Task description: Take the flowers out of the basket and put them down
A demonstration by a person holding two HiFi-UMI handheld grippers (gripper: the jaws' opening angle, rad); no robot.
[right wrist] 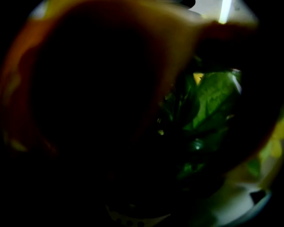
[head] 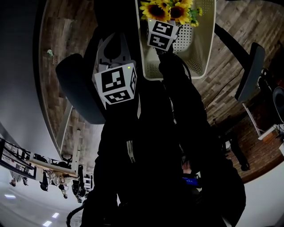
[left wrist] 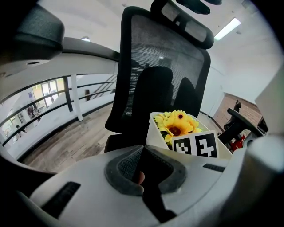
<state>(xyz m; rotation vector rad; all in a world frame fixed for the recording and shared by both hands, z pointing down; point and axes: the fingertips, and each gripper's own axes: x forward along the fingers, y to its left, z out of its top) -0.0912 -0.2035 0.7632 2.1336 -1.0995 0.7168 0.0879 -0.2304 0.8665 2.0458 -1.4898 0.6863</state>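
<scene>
A wooden plank floor (head: 66,35) fills most of the head view, and a black mesh-backed office chair (left wrist: 164,66) stands on it.

In front of that chair is a white perforated basket (head: 197,48), which the left gripper view shows with its near wall (left wrist: 153,133) facing the camera. What the basket rests on cannot be made out.

The flowers (head: 171,11), yellow sunflowers with dark centres and green leaves, are inside the basket, bunched at its far end in the head view. In the left gripper view their heads (left wrist: 177,126) rise just above the rim.

The right claw (head: 163,26) is down inside the basket, with its marker cube just beside the flower heads and pointing at them. Its own camera is pressed in among the flowers. An orange-yellow blur covers most of that view, green leaves (right wrist: 213,97) show at the right, and a strip of perforated basket wall shows at the bottom. The jaws are lost in the dark there and are hidden behind the cube in the head view, so it cannot be told whether they stand apart or are pressing on stems.

The left claw (head: 114,46) is outside the basket, off its left side and well apart from the flowers. Its 2 grey pads (left wrist: 126,166) meet at the tips, closed with nothing held.
</scene>
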